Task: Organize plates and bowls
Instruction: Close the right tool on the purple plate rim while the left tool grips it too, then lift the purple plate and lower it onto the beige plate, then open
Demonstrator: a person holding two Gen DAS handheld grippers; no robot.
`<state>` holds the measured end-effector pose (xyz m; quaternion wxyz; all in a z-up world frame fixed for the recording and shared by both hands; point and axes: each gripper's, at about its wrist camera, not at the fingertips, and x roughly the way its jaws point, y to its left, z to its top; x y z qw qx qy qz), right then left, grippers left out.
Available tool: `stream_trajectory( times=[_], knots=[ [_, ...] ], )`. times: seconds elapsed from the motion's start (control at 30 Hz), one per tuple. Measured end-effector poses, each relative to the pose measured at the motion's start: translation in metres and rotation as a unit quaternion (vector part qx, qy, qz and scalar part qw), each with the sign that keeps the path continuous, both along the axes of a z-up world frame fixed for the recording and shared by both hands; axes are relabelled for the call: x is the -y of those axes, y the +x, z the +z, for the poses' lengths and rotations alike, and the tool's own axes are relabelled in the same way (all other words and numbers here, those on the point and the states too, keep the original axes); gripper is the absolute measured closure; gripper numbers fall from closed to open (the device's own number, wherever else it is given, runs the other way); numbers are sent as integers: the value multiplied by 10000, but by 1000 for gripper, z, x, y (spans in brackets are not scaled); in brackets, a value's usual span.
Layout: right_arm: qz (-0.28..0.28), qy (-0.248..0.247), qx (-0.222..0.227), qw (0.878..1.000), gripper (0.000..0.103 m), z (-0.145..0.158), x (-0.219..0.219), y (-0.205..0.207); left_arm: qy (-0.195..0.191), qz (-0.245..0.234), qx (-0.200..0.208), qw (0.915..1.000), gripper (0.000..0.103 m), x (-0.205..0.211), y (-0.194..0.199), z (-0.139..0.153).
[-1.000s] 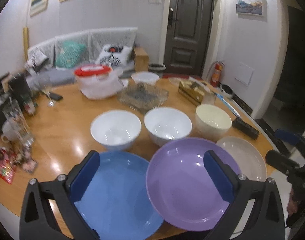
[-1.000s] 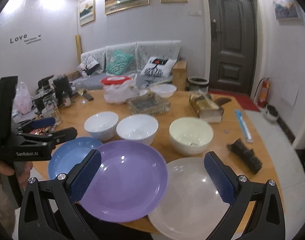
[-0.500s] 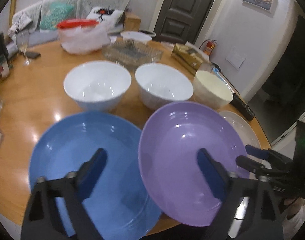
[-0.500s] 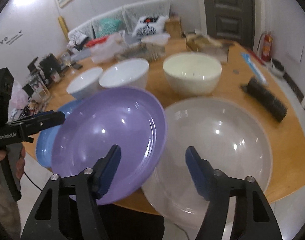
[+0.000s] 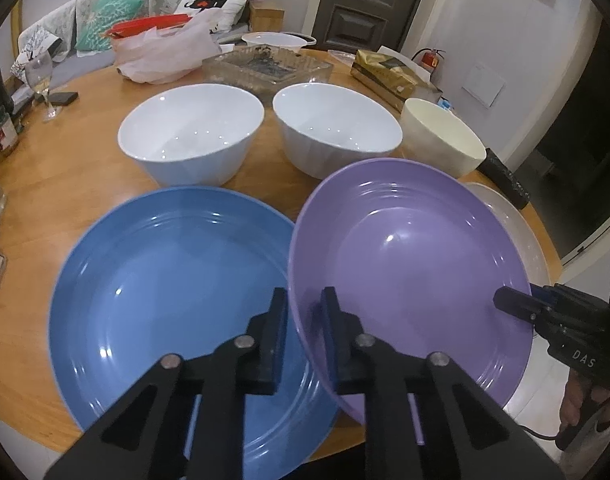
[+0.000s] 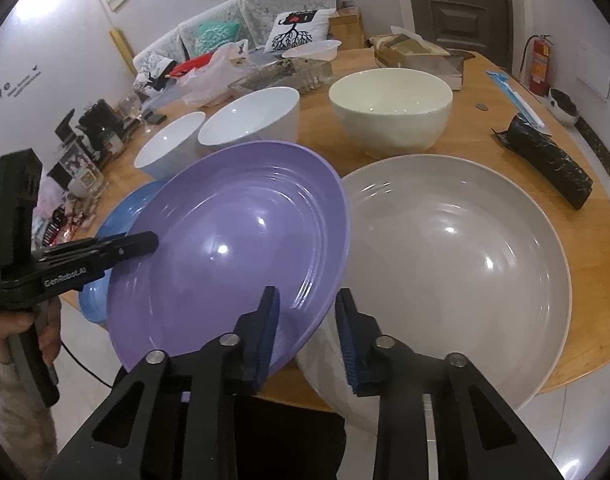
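1. L gripper [image 5: 303,320]: fingers narrow, straddling the left rim of the purple plate [image 5: 409,276]. One pad sits outside the rim over the blue plate [image 5: 173,300], the other inside the purple one. Can't tell if the pads actually press the rim.
2. R gripper [image 6: 307,320]: fingers narrow too, w/ a slightly bigger gap. They straddle the purple plate's right rim where it overlaps the grey plate [image 6: 461,264]. Left pad is over the purple surface, right pad over the grey one. Contact unclear.
3. Purple plate sits tilted at the table's near edge, between blue and grey, its edges riding over both neighbours. Near edge overhangs the wooden table [image 5: 57,168].
4. Blue plate lies flat on the table, far left of the plate row; grey plate flat at far right, its near edge also past the table edge.
5. Behind the plates is a row of 3 bowls: white bowl [image 5: 191,134], second white bowl [image 5: 337,128] just beside it, then cream bowl [image 5: 441,136] to the right. All upright, nothing inside that shows.
6. Further back: glass tray [image 5: 267,66], pink plastic bag [image 5: 165,54], gold box [image 5: 385,74]. Wine glass [image 5: 41,74] at far left. Dark wrapped roll [image 6: 545,158] lies right of the grey plate, apart from it.
7. Each gripper shows in the other's view, at opposite sides of the purple plate.
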<state>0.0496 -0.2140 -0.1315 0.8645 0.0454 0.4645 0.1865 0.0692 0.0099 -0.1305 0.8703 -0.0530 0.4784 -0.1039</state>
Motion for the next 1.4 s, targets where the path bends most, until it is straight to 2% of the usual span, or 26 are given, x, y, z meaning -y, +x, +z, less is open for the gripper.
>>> stream_trajectory(
  times=[0.43, 0.7, 0.77, 1.1, 1.4],
  knots=[
    [-135, 67, 103, 9998, 85, 7, 10, -5, 309, -18, 14, 9995, 90, 18, -5, 14],
    [-446, 56, 314, 9985, 85, 14, 46, -13, 534, -325, 141, 9979, 90, 65, -2, 32],
    [-564, 42, 370, 9977, 82, 15, 58, -16, 559, -470, 124, 9973, 90, 81, 2, 33],
    [-1192, -51, 315, 9924, 82, 3, 120, -15, 738, -943, -33, 9928, 89, 153, 28, 18],
    [-1102, -252, 324, 9931, 82, 1, 131, -9, 1066, -1061, -197, 9884, 85, 176, 34, 2]
  ],
)
